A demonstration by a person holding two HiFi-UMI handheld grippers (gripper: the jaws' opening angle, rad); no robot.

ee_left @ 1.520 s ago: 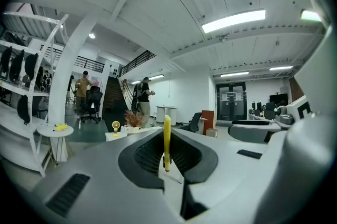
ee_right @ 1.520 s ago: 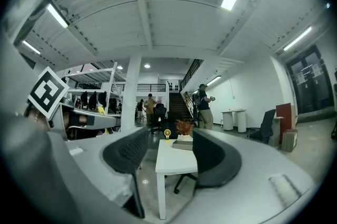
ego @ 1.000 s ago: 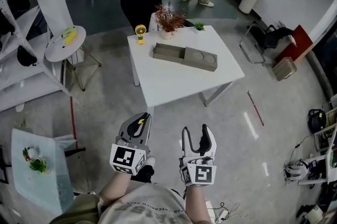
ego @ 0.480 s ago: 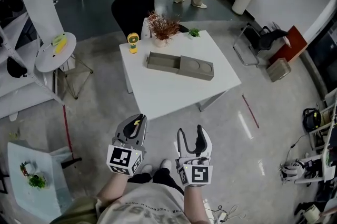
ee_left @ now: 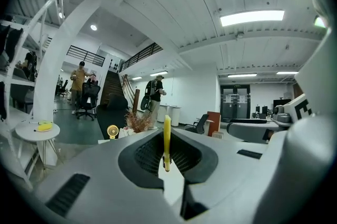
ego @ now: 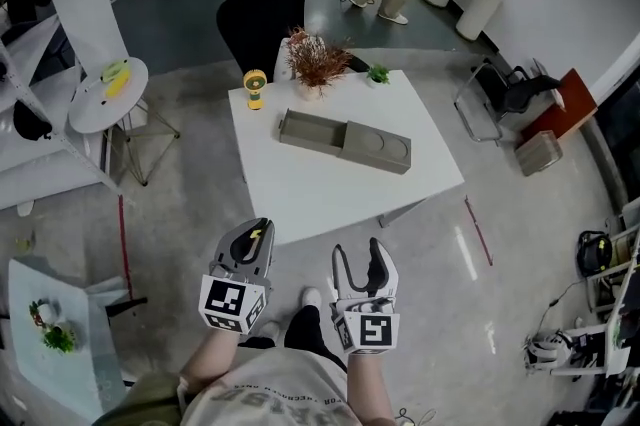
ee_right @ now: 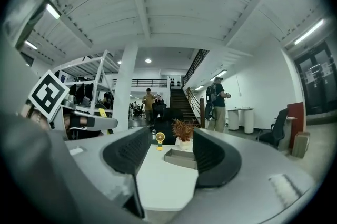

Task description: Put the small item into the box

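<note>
The left tongs [ego: 255, 239] are pinched almost shut on a small yellow item [ee_left: 167, 136]. The item is thin and flat (like a little card seen from its edge). It stands up straight between the two jaws, and its top pokes out above them.

The right tongs [ego: 358, 256] are wide apart and hold nothing. They are just beside the left tongs, side by side. Both point ahead at a white bench [ego: 300, 194]. The tongs hang over the grey floor [ego: 200, 204], close to the near edge of the bench but not touching it.

The box [ego: 345, 141] lies on the bench, well ahead of both tongs and a bit more to the right tongs' side. It is long and grey. One end is an open tray, and the other end has a flat top with a round mark on it. In the right gripper view the box shows far off in the gap between the jaws. So the small yellow item is in the left tongs, well apart from the box.

Past the box, near the far edge of the bench, stand a little yellow fan [ego: 255, 87], a brown-red plant [ego: 316, 59] and a small green plant [ego: 378, 74]. A black chair [ego: 262, 14] stands behind the bench.
</note>
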